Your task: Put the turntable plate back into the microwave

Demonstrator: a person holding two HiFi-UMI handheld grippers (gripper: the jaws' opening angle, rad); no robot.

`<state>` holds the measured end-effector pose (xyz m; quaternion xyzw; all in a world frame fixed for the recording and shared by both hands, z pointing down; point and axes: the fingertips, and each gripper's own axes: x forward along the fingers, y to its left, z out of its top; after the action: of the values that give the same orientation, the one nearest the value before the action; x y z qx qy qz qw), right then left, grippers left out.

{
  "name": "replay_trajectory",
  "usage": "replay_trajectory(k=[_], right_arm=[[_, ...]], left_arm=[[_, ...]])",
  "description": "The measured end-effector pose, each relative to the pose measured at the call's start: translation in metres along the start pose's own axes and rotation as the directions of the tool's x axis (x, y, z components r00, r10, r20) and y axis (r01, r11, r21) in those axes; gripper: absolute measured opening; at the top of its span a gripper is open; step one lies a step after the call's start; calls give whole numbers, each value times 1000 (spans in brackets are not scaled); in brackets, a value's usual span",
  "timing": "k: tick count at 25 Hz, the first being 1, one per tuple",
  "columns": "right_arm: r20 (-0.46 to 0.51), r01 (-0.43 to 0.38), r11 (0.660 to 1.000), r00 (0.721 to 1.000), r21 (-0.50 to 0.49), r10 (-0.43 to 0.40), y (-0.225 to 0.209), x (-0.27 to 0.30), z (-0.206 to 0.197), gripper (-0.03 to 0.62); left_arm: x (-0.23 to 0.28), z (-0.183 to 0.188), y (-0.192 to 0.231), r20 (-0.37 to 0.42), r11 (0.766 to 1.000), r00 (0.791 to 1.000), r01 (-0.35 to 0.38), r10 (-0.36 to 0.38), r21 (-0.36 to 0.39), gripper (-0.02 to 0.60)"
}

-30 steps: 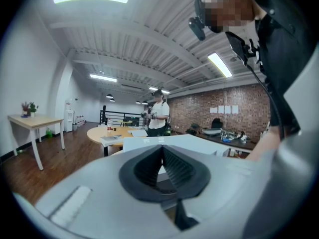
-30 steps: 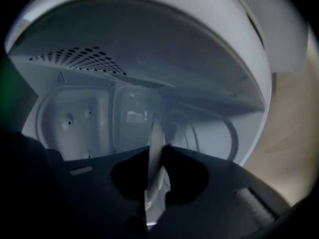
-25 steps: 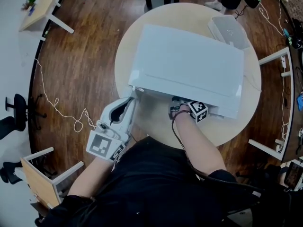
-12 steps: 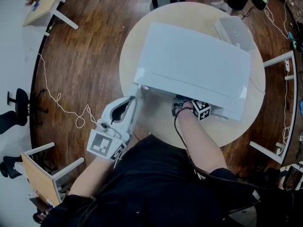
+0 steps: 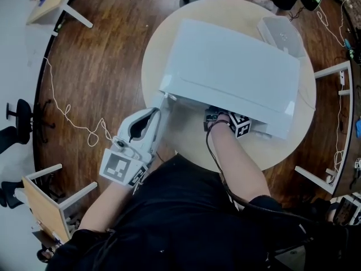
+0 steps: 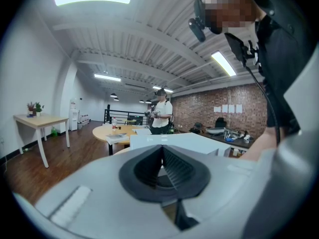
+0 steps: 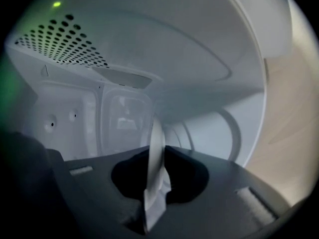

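Note:
The white microwave [image 5: 237,66] stands on a round table [image 5: 186,145], its front toward me. My right gripper [image 5: 214,117] reaches into its opening, and only the marker cube and my forearm show from above. In the right gripper view, my right gripper [image 7: 158,156] is shut on the glass turntable plate [image 7: 155,143], which stands edge-on between the pads inside the white cavity. My left gripper [image 5: 159,113] lies at the microwave's front left corner. In the left gripper view, its pads [image 6: 162,151] meet with nothing between them.
The cavity's left wall has a perforated patch [image 7: 65,39]. A pale plastic box [image 5: 279,35] sits on the table behind the microwave. On the wooden floor are a white cable [image 5: 73,123], white frame legs [image 5: 330,72] and a small wooden table [image 5: 42,208].

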<state>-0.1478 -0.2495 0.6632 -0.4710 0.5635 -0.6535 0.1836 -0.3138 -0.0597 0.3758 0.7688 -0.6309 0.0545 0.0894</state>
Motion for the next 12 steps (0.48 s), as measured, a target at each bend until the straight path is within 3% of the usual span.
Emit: replay_trajectory(k=[5,12], right_arm=[[-15,-1,999,1000,34,2,-4,-3,1,41],[-29,-14,999,999,40,15,-1,-15,-4,109]], left_arm=[[1,3,-5,13,1000,1000,2,-2,-10,6],[-5,11,-13,40,1000,999,15,-15,2,6]])
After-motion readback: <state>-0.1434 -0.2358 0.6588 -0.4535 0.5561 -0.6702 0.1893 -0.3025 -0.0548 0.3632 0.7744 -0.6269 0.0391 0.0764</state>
